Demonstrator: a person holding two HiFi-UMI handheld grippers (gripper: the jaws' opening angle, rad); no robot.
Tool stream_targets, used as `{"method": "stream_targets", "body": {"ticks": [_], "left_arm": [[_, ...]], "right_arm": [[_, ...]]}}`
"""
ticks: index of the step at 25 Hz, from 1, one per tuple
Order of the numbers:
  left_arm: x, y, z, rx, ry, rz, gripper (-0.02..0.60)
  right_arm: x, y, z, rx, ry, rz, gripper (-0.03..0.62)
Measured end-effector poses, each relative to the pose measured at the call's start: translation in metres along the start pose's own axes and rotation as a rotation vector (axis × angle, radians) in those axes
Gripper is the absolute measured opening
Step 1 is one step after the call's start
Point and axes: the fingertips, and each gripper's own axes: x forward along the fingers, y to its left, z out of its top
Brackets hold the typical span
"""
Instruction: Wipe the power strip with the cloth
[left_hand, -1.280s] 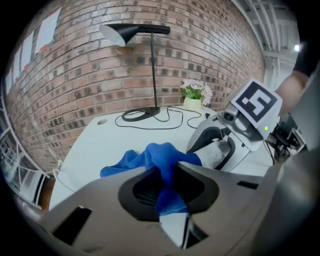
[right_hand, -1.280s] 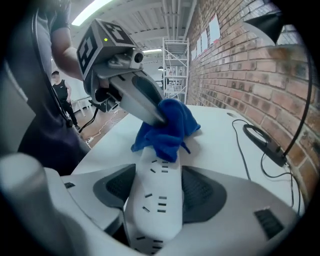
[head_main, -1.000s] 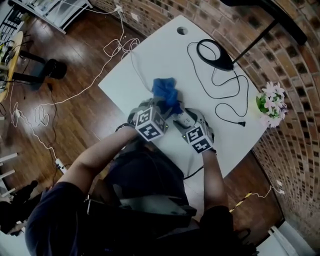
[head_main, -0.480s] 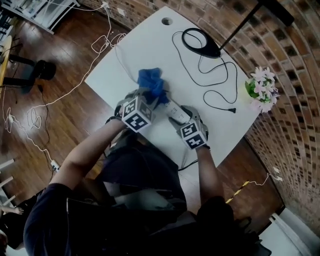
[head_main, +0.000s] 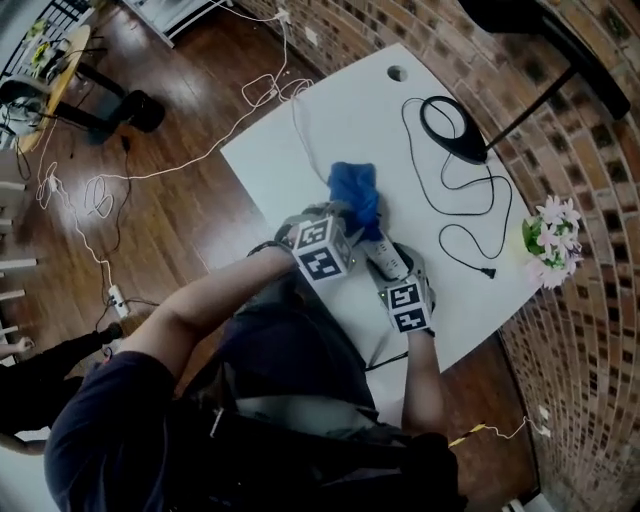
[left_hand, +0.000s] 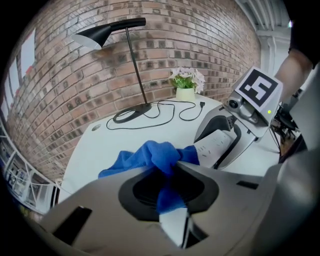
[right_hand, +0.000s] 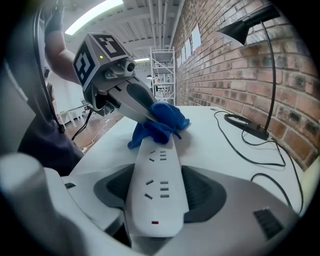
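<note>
Two grippers share the job: the left gripper (head_main: 340, 218) pinches the cloth (left_hand: 150, 156) tight, bunched over the far end of the strip (right_hand: 156, 195), while the right gripper (head_main: 388, 268) clamps the strip's near end by its sides. Wiping looks under way; the next move calls for dragging the cloth along the sockets toward the near end.

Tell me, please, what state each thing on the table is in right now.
Left gripper, shut on the cloth.
Right gripper, shut on the power strip.
Cloth, bunched, lying on the strip's far end.
Power strip, visible sockets empty.
Lamp, upright, its plug lying loose.
Flowers, upright.
</note>
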Motion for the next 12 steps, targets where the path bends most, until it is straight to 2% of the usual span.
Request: {"method": "stream_targets", "body": {"ticks": [9,12], "left_arm": [[-0.009,-0.024,0.005,-0.030,-0.003,-0.002,0.075],[0.000,-0.036,0.012,0.022,0.005,0.007,0.075]], "right_arm": [[0.005,0.011,0.013,-0.038,-0.031,0.010,0.279],[0.004,0.007,0.010,-0.047,-0.038,0.010,0.278]]}}
